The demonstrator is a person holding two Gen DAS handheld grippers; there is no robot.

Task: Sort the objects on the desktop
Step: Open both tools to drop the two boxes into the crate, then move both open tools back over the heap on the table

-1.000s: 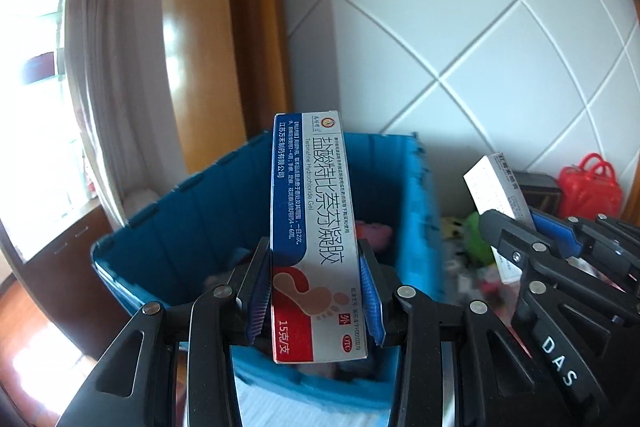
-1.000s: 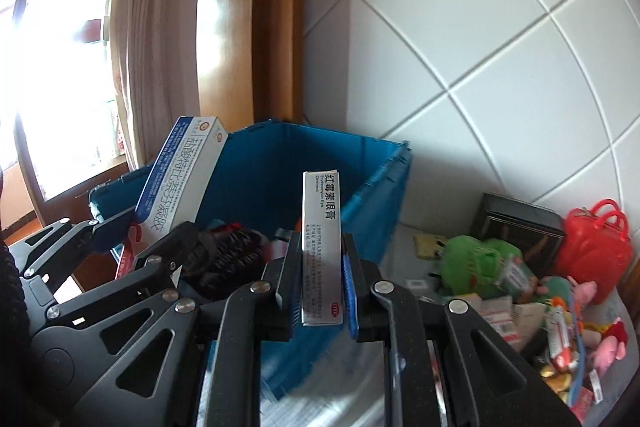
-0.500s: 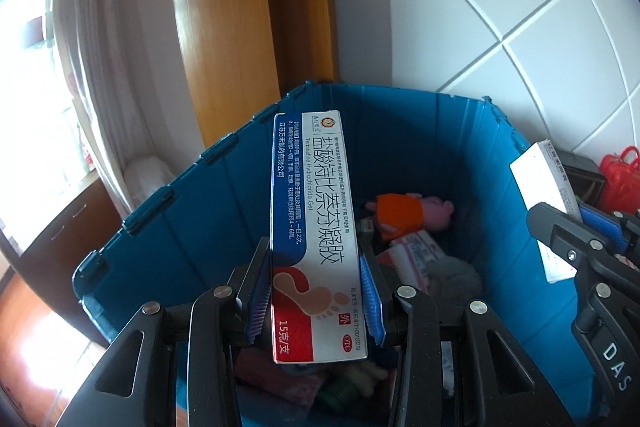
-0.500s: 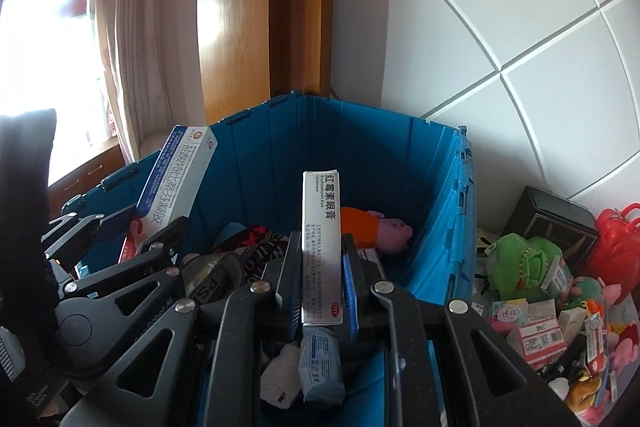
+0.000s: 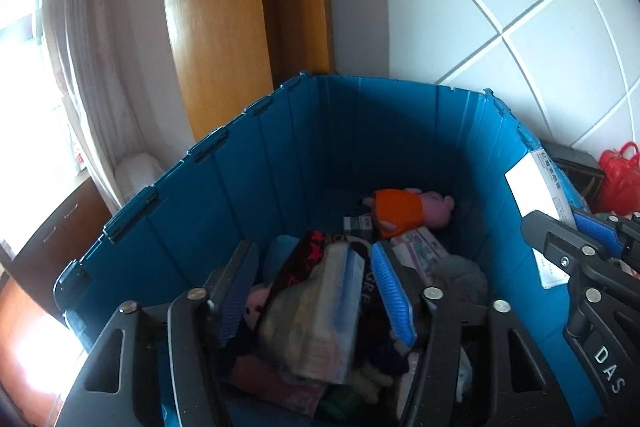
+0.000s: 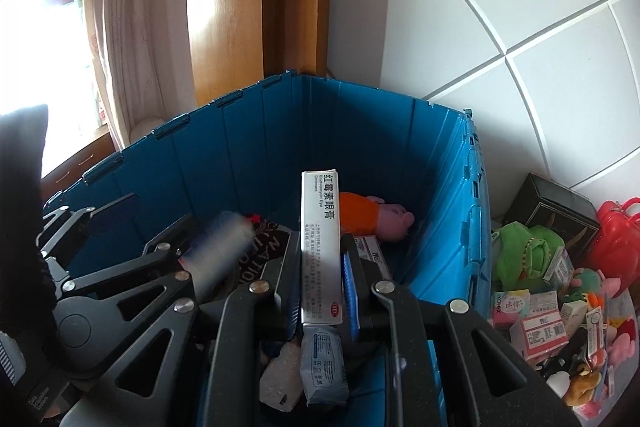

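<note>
The blurred medicine box (image 5: 316, 315) sits loose between the parted fingers of the left tool (image 5: 316, 303), above the heap inside the blue crate (image 5: 240, 187); whether it touches either pad cannot be told. In the right wrist view the same box is a grey-blue smear (image 6: 218, 251). The right tool (image 6: 322, 291) is clamped on an upright white ointment box (image 6: 321, 247) over the crate. A pink plush pig in orange (image 5: 408, 209) lies at the crate's far wall among cartons and dark cloth. Right of the crate, a green plush (image 6: 524, 247), small packets (image 6: 540, 327), a black case (image 6: 556, 211) and a red toy bag (image 6: 618, 239) crowd the table. Behind stand a white tiled wall (image 6: 480, 7), a wooden frame (image 5: 224, 27) and a pale curtain (image 5: 92, 39) beside a bright window.
</note>
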